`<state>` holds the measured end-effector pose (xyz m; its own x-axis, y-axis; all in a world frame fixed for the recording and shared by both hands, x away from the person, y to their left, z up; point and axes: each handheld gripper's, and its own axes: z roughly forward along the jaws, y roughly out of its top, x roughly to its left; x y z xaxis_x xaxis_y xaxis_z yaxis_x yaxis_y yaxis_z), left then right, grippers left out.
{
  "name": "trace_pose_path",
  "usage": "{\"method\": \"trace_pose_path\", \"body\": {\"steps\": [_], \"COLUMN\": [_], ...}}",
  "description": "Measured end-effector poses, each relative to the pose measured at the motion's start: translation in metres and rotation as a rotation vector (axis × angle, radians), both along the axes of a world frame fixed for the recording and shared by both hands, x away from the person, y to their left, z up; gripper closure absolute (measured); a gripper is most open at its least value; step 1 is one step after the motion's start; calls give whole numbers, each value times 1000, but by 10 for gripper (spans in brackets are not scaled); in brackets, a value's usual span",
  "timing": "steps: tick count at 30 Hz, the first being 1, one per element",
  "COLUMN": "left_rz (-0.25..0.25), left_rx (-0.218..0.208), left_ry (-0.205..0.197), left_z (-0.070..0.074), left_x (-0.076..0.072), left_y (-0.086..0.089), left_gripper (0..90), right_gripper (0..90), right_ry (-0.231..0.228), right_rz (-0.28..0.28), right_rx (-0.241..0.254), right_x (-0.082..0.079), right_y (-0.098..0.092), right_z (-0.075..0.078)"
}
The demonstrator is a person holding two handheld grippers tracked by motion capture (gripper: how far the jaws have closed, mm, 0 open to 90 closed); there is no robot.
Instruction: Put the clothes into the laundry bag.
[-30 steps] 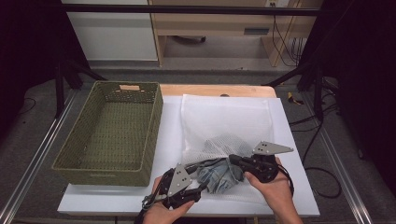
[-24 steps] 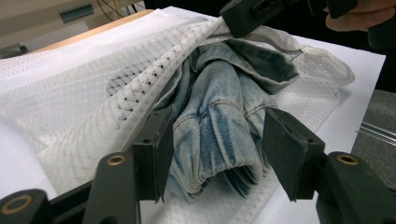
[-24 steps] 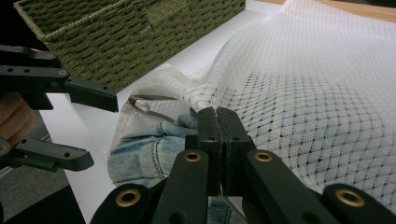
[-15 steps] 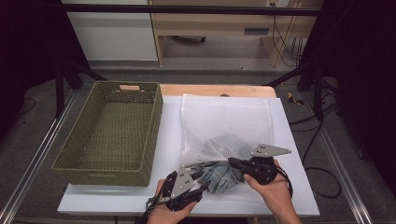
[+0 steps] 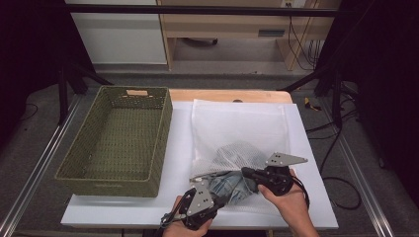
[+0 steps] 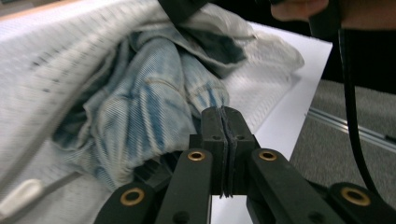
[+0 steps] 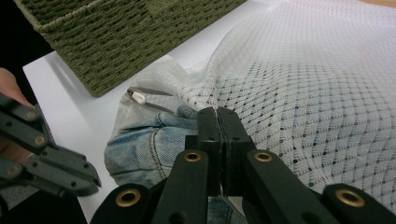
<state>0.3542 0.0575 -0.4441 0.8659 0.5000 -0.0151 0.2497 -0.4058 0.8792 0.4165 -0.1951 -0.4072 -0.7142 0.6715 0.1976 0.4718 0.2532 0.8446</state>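
A: What does the garment look like?

B: The denim garment (image 5: 228,183) is pale washed blue, crumpled, with stitched seams. It sticks half out of the open end of a white mesh laundry bag (image 5: 240,133), near the front edge of the desk (image 5: 180,148), right of its middle. A small white zipper pull (image 7: 138,97) lies at the bag's mouth.

A: And the grippers?

B: The left gripper (image 6: 225,122) has just been closing; its jaws now meet against the denim's edge, though I cannot tell whether cloth is pinched between them. The right gripper (image 7: 217,122) is clenched, its jaws pressed together at the bag's mouth; whether they pinch mesh I cannot tell.

A: The surface and the room?

B: A white sheet covers the desk, bare wood showing at the far edge. A green woven basket (image 5: 118,138) stands at the left edge. Around it is grey floor, with black stands and cables on both sides.
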Motion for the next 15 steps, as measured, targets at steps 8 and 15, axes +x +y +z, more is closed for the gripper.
{"method": "trace_pose_path", "body": {"steps": [8,15], "left_rz": [39,80], "left_rx": [79,84], "left_ry": [21,40], "left_z": [-14,-22], "left_x": [7,20], "left_y": [-1,1], "left_gripper": [890,900], "right_gripper": [893,893], "right_ry": [-3,0], "right_rz": [0,-2], "right_rx": [-4,-11], "right_x": [0,0], "right_y": [2,3], "right_z": [0,-1]}}
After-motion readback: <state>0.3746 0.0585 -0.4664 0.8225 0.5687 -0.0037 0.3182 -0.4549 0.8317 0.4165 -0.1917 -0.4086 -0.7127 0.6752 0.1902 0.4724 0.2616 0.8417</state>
